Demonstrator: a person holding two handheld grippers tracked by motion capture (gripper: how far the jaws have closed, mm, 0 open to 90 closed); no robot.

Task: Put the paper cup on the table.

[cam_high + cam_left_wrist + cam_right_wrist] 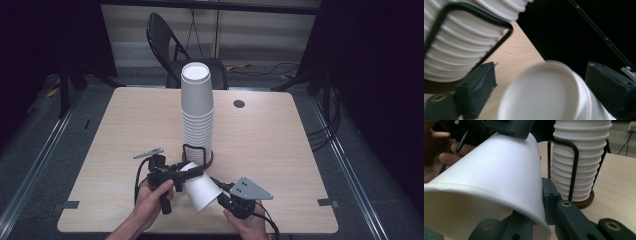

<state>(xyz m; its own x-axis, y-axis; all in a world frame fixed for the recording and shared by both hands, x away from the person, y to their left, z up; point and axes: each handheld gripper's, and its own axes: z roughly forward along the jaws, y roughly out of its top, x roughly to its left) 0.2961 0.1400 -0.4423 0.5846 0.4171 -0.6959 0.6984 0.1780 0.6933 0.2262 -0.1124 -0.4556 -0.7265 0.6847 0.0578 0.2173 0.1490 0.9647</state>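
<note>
At the table's near edge, we hold a white paper cup (202, 190) on its side, right gripper (222, 192) pinching its rim and left gripper (186, 172) clamping its base, just near of the cup stack (197, 110).

— Can any writing be read on the cups (197, 102)?
— None; their sides are blank white.
— And on the table (280, 145) or the plate (253, 188)?
— No label, brand or number can be made out there.
</note>
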